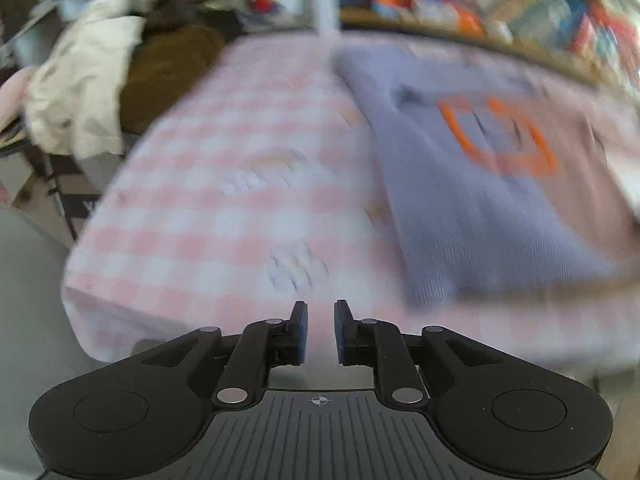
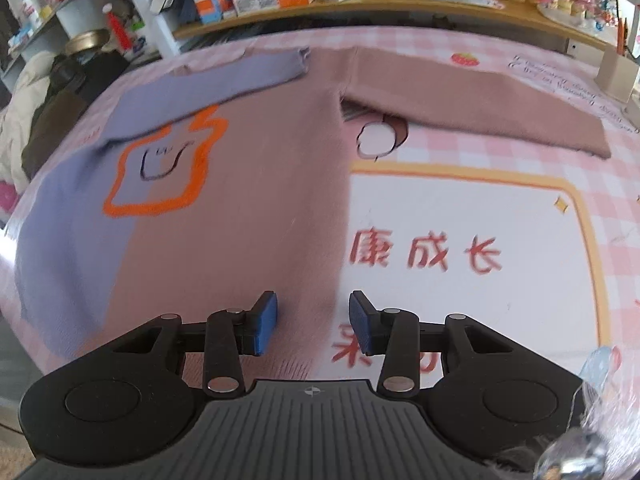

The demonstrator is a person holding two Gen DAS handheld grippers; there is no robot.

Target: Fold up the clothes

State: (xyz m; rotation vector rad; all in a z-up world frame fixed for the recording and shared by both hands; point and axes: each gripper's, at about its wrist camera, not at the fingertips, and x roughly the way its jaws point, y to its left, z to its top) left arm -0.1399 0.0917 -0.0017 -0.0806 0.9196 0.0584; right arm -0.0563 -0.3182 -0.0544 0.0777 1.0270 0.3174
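Pink checked tablecloth, sweater on it, bookshelf behind

Right wrist view: tablecloth carries large red Chinese characters 康成长 inside yellow-bordered white panel. Second row of red characters below, toward near edge, partly hidden behind gripper, unreadable. Cursive script lines near far right edge, too small to read. Sweater shows orange outline with drawn smiley, no lettering. Book spines and boxes on shelf: print illegible. Left wrist view: blurred, nothing readable.
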